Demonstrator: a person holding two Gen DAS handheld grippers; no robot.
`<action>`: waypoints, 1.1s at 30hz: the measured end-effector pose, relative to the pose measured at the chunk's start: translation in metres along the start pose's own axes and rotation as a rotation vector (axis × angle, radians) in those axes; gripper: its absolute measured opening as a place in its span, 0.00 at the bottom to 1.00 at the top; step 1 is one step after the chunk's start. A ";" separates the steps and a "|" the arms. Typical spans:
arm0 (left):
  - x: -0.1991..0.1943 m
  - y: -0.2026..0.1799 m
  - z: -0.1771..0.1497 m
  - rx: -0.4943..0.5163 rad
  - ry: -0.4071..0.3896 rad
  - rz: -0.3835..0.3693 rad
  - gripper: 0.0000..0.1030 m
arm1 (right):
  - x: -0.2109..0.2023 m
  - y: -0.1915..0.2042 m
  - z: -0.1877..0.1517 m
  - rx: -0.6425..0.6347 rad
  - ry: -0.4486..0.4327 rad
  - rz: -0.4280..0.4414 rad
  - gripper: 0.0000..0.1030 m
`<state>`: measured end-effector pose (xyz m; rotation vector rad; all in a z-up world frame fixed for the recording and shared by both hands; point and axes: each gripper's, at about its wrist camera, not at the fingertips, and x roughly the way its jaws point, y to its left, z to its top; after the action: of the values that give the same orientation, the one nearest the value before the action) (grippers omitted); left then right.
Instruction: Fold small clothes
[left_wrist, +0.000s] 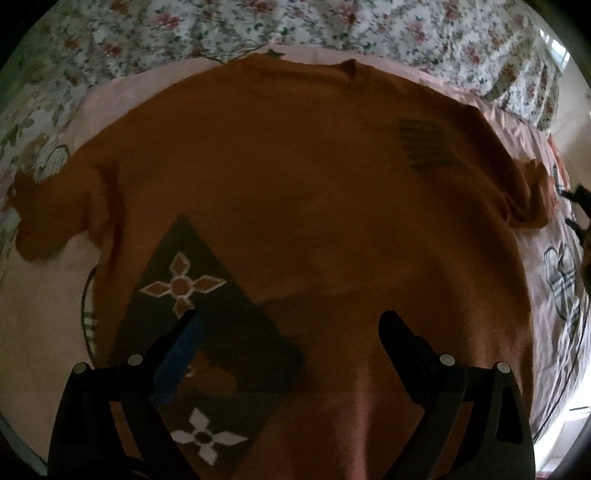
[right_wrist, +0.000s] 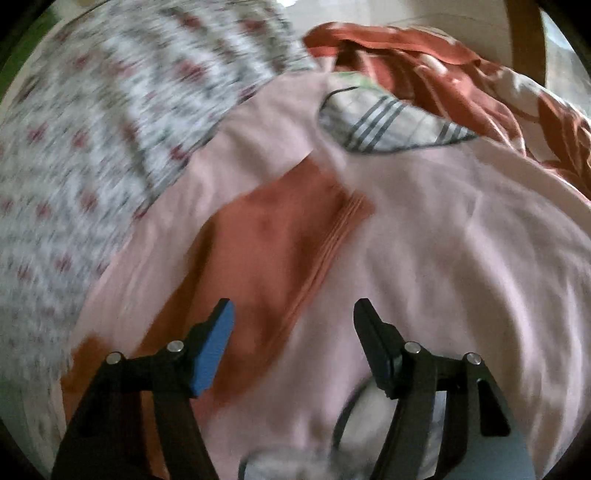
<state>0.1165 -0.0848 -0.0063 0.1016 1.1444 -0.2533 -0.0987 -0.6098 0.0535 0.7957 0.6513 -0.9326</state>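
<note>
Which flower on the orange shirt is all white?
The lower flower, nearest the camera between the left gripper's fingers. The upper flower has orange petals with only pale outlines.

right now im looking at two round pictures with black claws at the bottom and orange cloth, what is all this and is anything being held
The black claws are two-finger grippers, one in each of a person's hands. Each carries a fisheye camera looking forward along its fingers, hence the round, bent pictures.

The left gripper looks down on an orange sweater spread flat on a pink sheet, with a floral cover beyond it. The sweater has a dark triangular patch with flower shapes.

The right gripper sits over one sleeve of the sweater, lying on the same sheet. That picture is blurred.

Both grippers are open and hold nothing. No fold is visible in the sweater yet.
</note>
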 end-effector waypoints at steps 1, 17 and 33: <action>0.003 -0.005 0.002 0.010 0.004 0.000 0.93 | 0.009 -0.003 0.008 0.014 0.002 -0.003 0.66; 0.023 -0.020 0.016 -0.004 0.031 -0.070 0.93 | -0.022 0.065 0.009 -0.114 -0.021 0.220 0.07; -0.019 0.078 -0.029 -0.187 -0.025 -0.068 0.93 | 0.002 0.371 -0.274 -0.422 0.528 0.777 0.07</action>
<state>0.1035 -0.0005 -0.0048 -0.1057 1.1430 -0.2062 0.1890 -0.2513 0.0150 0.8156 0.8617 0.1380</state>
